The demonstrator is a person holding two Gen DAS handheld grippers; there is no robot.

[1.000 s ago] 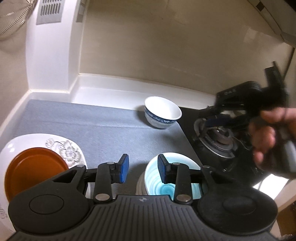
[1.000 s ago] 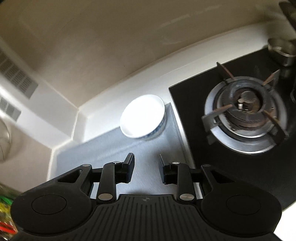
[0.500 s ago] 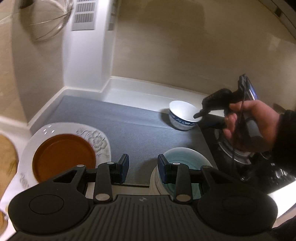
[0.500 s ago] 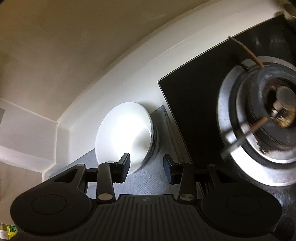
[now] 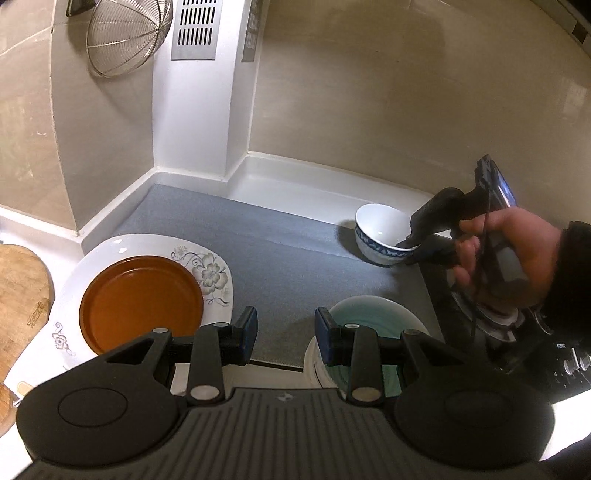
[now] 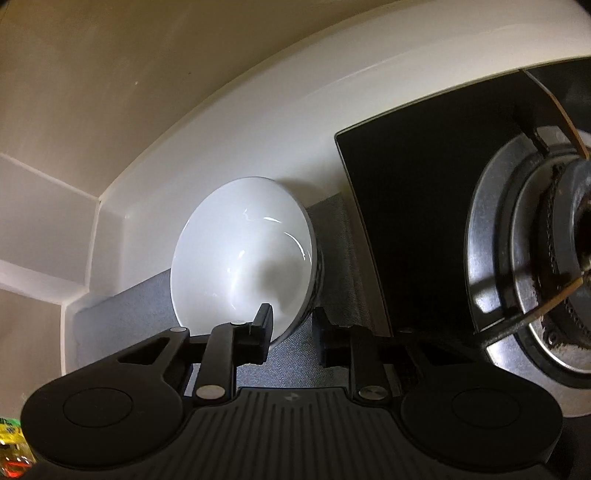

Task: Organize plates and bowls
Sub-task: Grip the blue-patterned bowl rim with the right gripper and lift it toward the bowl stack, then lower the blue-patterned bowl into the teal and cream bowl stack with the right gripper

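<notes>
A white bowl with a blue pattern (image 5: 380,236) stands on the grey mat (image 5: 266,254) by the stove. My right gripper (image 6: 291,332) is open and straddles the bowl's (image 6: 243,262) near rim, left finger inside, right finger outside; it also shows in the left wrist view (image 5: 410,247). My left gripper (image 5: 284,334) is open and empty, above the mat's front edge. A teal bowl (image 5: 369,317) sits just right of it. An orange plate (image 5: 140,302) lies on a white flowered plate (image 5: 207,258) at the left.
A black gas stove with a burner (image 6: 535,258) lies right of the mat. A wooden board (image 5: 18,291) is at far left. A wire strainer (image 5: 125,33) hangs on the wall. White ledge (image 5: 317,184) runs behind the mat.
My right gripper has moved down and forward to the white bowl, so its fingers now sit on either side of the rim. My left gripper has pulled back and up a little.
</notes>
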